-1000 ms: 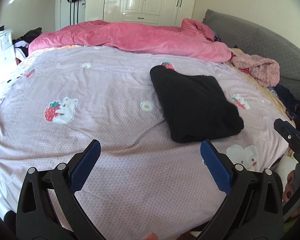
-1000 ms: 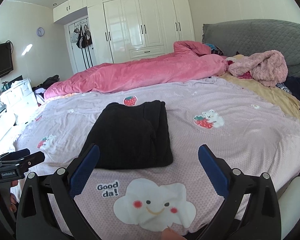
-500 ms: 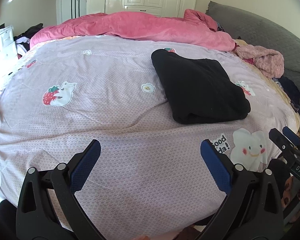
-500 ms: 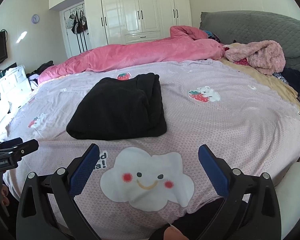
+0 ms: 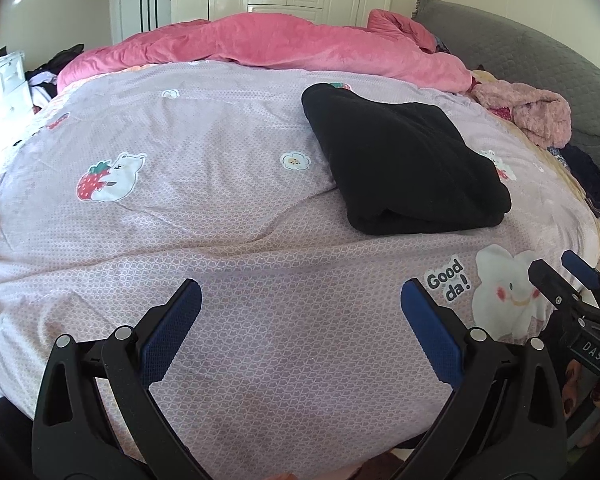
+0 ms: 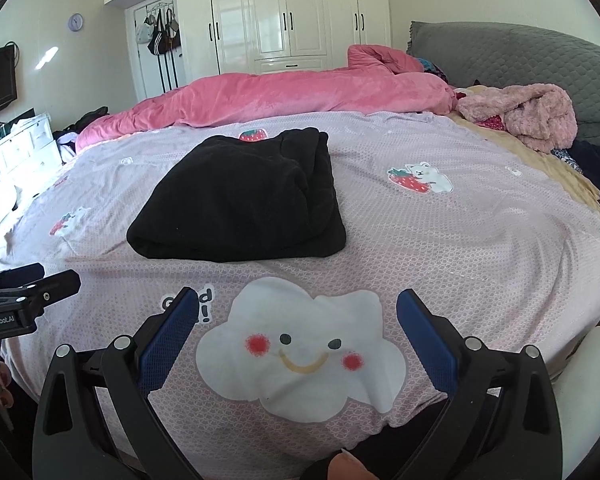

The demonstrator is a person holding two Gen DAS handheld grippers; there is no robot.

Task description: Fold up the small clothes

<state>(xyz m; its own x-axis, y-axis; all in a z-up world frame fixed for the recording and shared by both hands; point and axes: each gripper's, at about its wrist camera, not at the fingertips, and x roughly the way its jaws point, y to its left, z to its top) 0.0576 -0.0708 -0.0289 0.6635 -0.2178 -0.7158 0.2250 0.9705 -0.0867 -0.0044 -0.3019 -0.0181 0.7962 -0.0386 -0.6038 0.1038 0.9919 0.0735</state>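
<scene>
Your hands were mostly cut off at the frame edges. The folded black garment [image 6: 240,200] lay on the bed [image 6: 480,240], long axis toward 12 o'clock, fold edge nearest you. Your left gripper [image 5: 300,312] and right gripper [image 6: 298,320] hovered with fingers wide, holding nothing.

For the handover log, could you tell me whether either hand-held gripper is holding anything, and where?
Nothing is held. The left hand-held gripper and right hand-held gripper are open, short of the folded black garment.
</scene>
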